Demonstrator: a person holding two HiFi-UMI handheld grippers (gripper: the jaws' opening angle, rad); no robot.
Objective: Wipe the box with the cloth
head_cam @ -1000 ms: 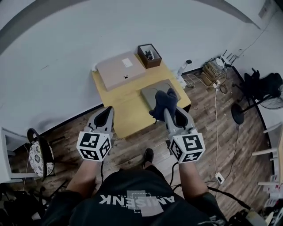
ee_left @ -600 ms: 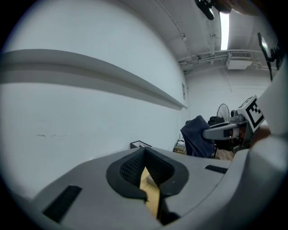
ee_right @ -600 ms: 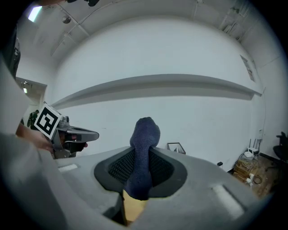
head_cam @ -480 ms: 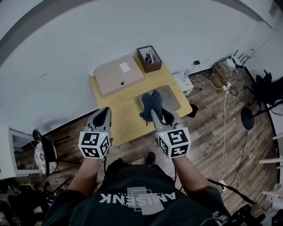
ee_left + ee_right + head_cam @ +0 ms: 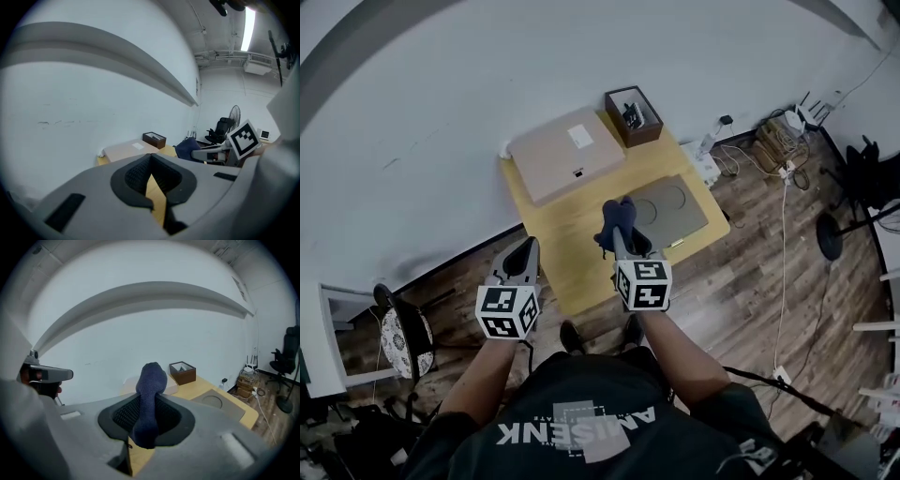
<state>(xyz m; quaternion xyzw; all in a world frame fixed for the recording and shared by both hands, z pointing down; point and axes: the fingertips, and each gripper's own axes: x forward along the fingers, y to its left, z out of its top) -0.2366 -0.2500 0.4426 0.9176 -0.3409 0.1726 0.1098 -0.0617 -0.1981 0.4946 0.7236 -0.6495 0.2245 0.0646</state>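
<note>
A flat tan cardboard box lies at the back left of the yellow table; it also shows in the left gripper view. My right gripper is shut on a dark blue cloth, which sticks up out of its jaws. It hovers over the table's middle, short of the box and apart from it. My left gripper hangs off the table's front left corner, jaws together with nothing in them.
A small brown open box stands at the back right corner. A grey pad with round marks lies on the right half of the table. Cables and a power strip lie on the wood floor at the right. A white wall runs behind.
My right gripper has carried the cloth leftward, from above the grey pad to over the table's middle. The left gripper has barely moved.
</note>
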